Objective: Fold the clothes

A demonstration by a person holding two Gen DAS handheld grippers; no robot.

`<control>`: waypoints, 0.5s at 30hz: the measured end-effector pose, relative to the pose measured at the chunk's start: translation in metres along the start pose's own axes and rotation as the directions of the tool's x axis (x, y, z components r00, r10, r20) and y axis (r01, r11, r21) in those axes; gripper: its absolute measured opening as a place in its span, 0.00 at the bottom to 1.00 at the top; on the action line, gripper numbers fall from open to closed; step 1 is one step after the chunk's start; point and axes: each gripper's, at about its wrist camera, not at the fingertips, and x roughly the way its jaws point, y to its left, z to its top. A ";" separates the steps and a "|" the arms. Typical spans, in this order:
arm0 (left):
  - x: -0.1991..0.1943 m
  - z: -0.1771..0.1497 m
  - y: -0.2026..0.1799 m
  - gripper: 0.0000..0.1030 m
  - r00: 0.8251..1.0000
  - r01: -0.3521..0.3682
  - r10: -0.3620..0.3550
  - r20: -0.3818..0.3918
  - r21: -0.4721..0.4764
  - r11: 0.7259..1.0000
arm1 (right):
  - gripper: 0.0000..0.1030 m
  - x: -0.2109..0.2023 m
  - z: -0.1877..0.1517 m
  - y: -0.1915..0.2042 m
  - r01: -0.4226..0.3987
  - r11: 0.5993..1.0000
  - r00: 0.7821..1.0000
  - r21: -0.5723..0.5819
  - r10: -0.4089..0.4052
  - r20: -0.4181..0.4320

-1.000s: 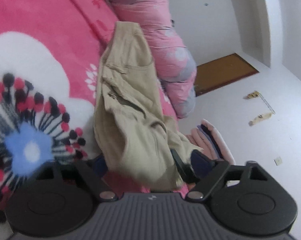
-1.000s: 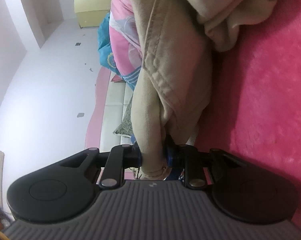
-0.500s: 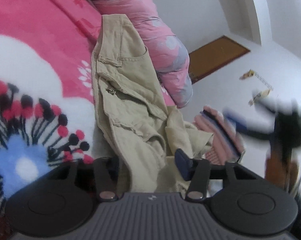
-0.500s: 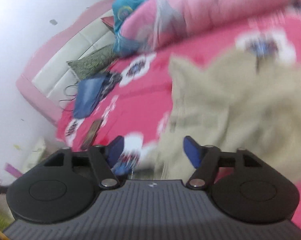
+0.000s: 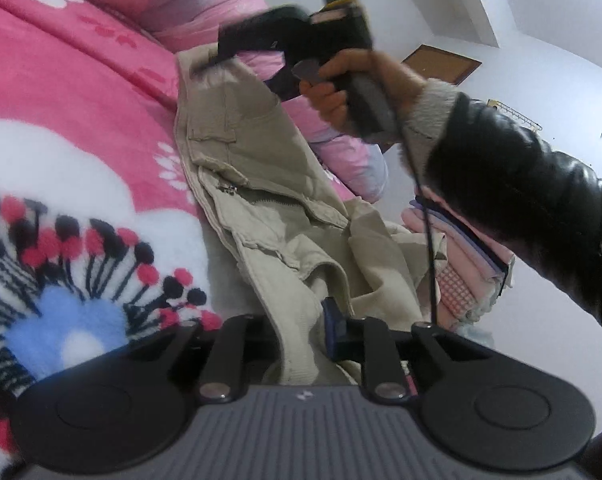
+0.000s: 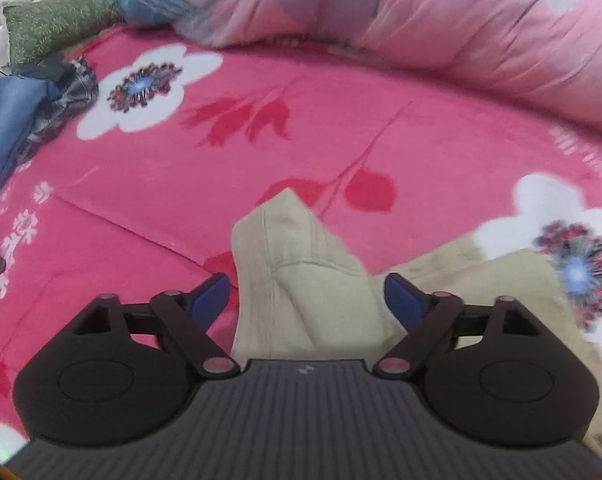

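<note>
The khaki trousers [image 5: 261,184] lie down the middle of the pink floral blanket [image 5: 81,92]. The left gripper [image 5: 301,320] has just been closing and pinches the near hem. The right gripper [image 6: 307,300] has been narrowing, jaws still apart around the far end, no pinch yet. I'd catch both layers before pulling taut.

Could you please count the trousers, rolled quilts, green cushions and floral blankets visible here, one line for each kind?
beige trousers: 1
rolled pink quilt: 1
green cushion: 1
pink floral blanket: 1
Total: 4
</note>
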 end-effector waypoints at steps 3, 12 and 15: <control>-0.012 0.001 -0.002 0.12 0.997 -0.014 0.014 0.070 0.008 1.000 | 0.14 -0.007 -0.005 -0.017 -0.031 0.992 0.998 0.119 0.025 0.054; -0.066 0.049 -0.018 0.10 0.939 -0.063 0.050 0.339 0.028 0.998 | 0.12 -0.176 -0.029 -0.051 -0.096 0.983 0.868 0.154 0.006 0.497; -0.091 0.073 -0.012 0.09 0.887 -0.093 0.093 0.453 -0.023 0.995 | 0.12 -0.202 -0.015 -0.039 -0.081 0.989 0.835 0.120 0.002 0.550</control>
